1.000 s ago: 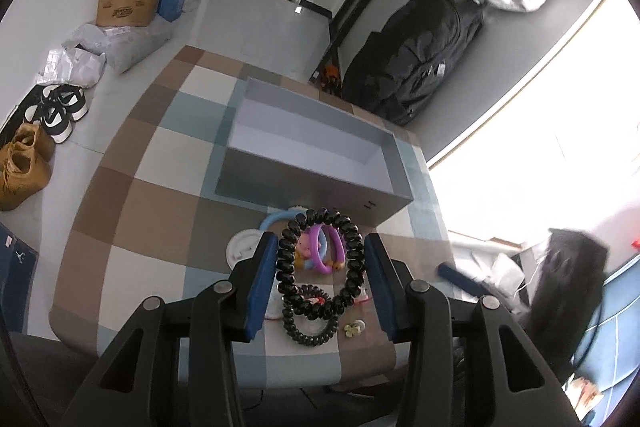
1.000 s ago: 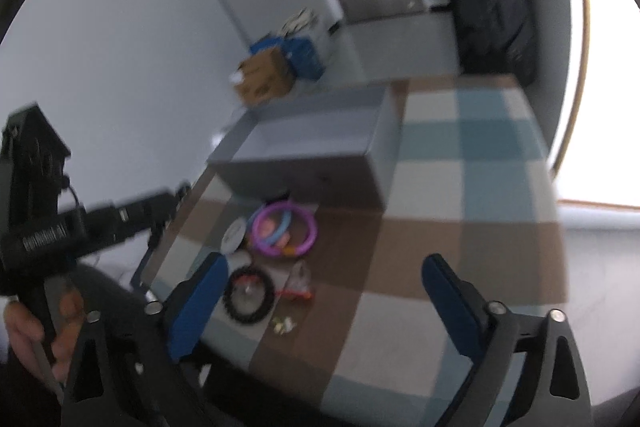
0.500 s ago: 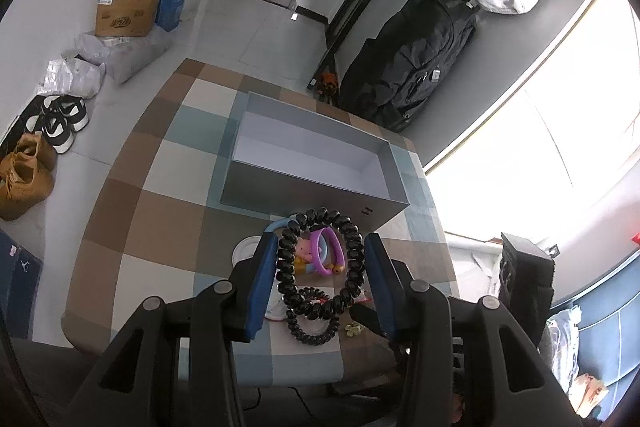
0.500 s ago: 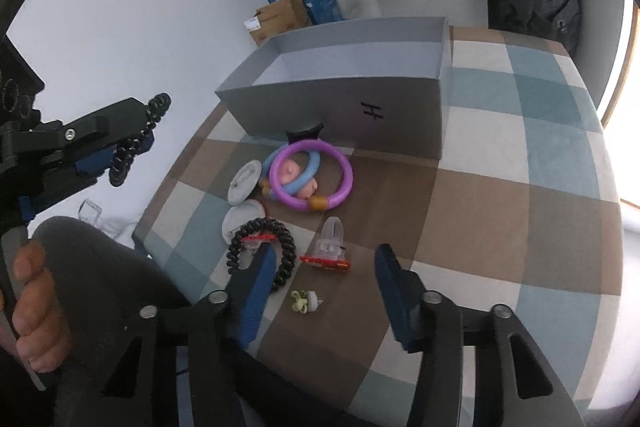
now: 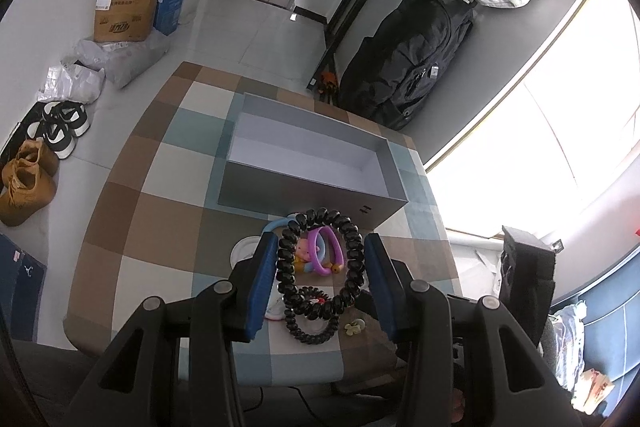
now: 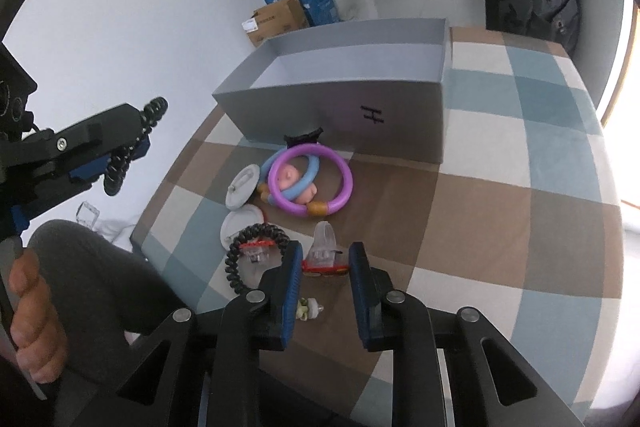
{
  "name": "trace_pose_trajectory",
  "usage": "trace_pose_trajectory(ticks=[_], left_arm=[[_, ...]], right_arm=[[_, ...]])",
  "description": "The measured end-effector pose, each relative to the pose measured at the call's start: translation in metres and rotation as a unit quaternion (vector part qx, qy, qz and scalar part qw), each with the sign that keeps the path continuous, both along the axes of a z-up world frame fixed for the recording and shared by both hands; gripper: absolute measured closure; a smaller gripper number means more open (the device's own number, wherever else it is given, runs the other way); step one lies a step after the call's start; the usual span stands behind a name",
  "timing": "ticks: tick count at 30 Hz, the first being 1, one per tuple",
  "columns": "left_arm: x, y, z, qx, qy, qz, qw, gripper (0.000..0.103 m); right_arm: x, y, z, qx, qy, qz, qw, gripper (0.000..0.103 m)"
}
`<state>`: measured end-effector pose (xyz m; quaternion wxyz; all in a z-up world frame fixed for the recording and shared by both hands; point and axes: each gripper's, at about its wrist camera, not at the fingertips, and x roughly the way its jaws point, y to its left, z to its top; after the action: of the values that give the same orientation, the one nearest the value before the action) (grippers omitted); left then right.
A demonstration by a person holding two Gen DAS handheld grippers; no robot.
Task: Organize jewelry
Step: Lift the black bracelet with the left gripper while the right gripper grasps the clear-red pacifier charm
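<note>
While the left gripper [image 5: 320, 259] clamps a black coil band [image 5: 320, 263], only the right wrist view shows the right gripper [image 6: 322, 261], jaws just closing, narrowed around a clear clip [image 6: 324, 251].

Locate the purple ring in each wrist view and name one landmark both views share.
Left wrist view: the purple ring lies low in the centre, seen through the black spiral bracelet held between the left gripper's fingers.
Right wrist view: the purple ring lies at the centre on the checked tablecloth, overlapping a blue ring.
Shared landmark: the grey box, just behind the ring.
</note>
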<state>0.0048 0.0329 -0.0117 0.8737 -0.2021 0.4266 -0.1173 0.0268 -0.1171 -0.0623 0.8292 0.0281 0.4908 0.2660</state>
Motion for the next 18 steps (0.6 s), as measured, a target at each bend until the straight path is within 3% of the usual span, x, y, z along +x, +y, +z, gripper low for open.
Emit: trace_pose_trajectory(ticks=[8,18], left_arm=[[0.003,-0.001,-0.002,0.011,0.009,0.006,0.9999,0.065],[0.025,-0.004,0.013,0.027,0.011,0.02,0.9994,0.065]], right_arm=[[0.0,-0.005,0.013,0.024,-0.02,-0.016,0.999,0.081],[0.021,-0.017,0.06,0.067,-0.059,-0.025,0.996,0.081]])
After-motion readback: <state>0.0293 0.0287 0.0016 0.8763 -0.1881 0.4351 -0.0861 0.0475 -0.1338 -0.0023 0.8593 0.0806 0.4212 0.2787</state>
